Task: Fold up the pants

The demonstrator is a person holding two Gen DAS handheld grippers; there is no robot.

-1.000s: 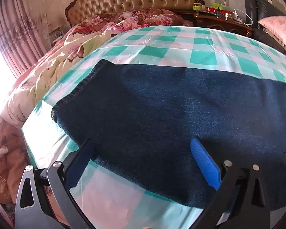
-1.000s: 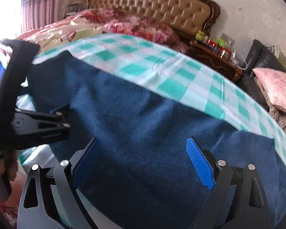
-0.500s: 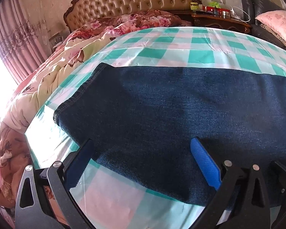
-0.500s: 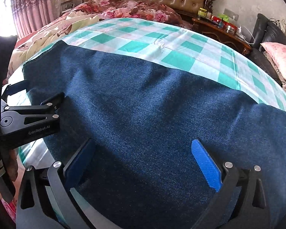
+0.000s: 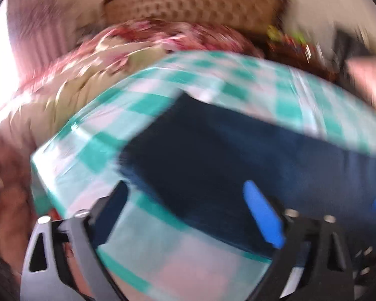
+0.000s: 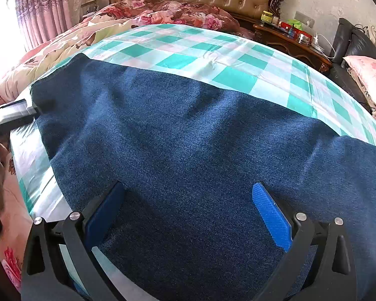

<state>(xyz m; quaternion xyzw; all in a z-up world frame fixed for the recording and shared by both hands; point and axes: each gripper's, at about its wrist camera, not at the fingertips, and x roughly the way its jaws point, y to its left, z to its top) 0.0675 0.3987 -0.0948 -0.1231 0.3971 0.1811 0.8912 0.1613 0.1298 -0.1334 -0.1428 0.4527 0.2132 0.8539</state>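
One pair of pants [image 6: 188, 138] is lying flat under my right gripper [image 6: 188, 195], jaws released. My left gripper [image 5: 185, 195], just been narrowing yet grasping nothing, is hovering over their end.

The whole left wrist view is smeared by motion: the headboard [image 5: 195, 2], the flowered quilt [image 5: 148, 37] and the bottles on the nightstand [image 5: 290, 40] are only streaks, and the hem of the pants [image 5: 213, 150] has no sharp edge. In the right wrist view the pants [image 6: 188, 150] run off the lower and right edges, so their full length is unseen. The left tool [image 6: 15, 111] shows there only as a dark sliver at the left edge.
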